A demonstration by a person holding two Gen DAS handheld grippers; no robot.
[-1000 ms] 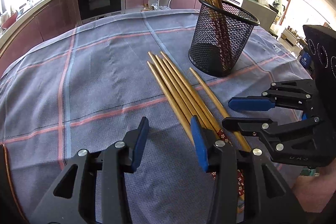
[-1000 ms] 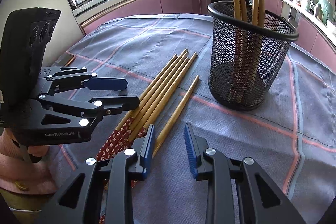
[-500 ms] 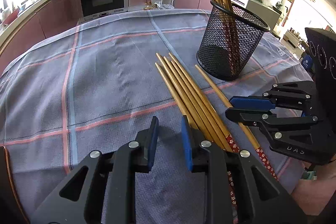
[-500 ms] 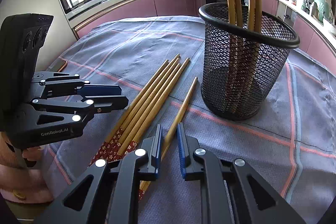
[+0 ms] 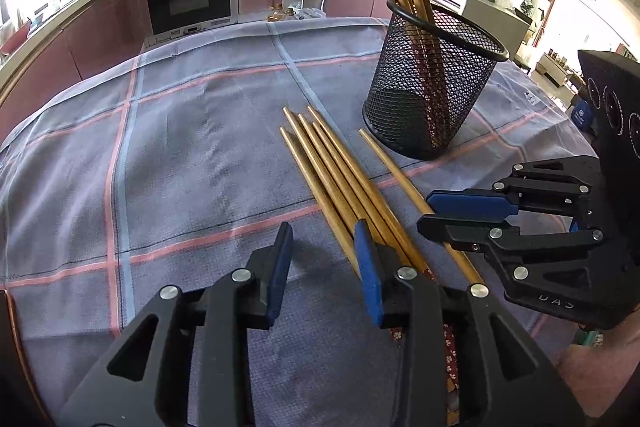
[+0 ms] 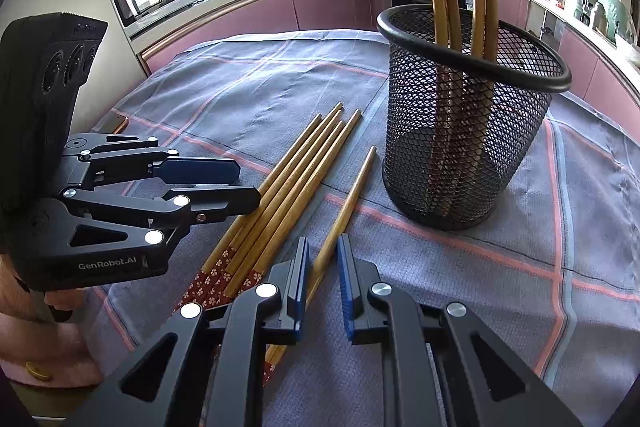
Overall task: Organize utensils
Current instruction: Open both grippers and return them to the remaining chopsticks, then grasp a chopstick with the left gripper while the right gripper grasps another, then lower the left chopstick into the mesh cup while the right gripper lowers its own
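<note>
- Closing in on the lone chopstick [image 6: 345,209]: the right gripper [image 6: 323,281] straddles its near end, jaws a narrow gap apart, stick between them but pads not clearly touching it, so nothing held yet as far as I can tell.
- Step in hand, by my read: picking the single stick, next stop the mesh cup [image 6: 472,115]. Part done: four sticks already stand in the cup, six lie on the cloth.
- Next move calls for pinching shut on the thin shaft, lifting, tipping it upright and dropping it through the cup's rim.
- Lone chopstick lies just right of the bundle of five chopsticks [image 6: 288,195], a small gap between, tip pointing far toward the cup's base, near it but not touching.
- Bundle: five sticks side by side, touching; slim, round, tapered, golden-brown smooth wood or bamboo; near ends wrapped in a red floral pattern.
- Left gripper [image 5: 322,251] sits low over the cloth, jaws moderately apart, empty; its right finger overlaps the bundle's near part, contact unclear.
- Mesh cup: black wire mesh, see-through, round solid rim, upright, far right on the table.
- Tablecloth [image 5: 192,147]: grey-blue woven fabric, pink and pale-blue check lines, slightly wrinkled.
- Pads are blue, flat; fingers black plastic with metal pins.
</note>
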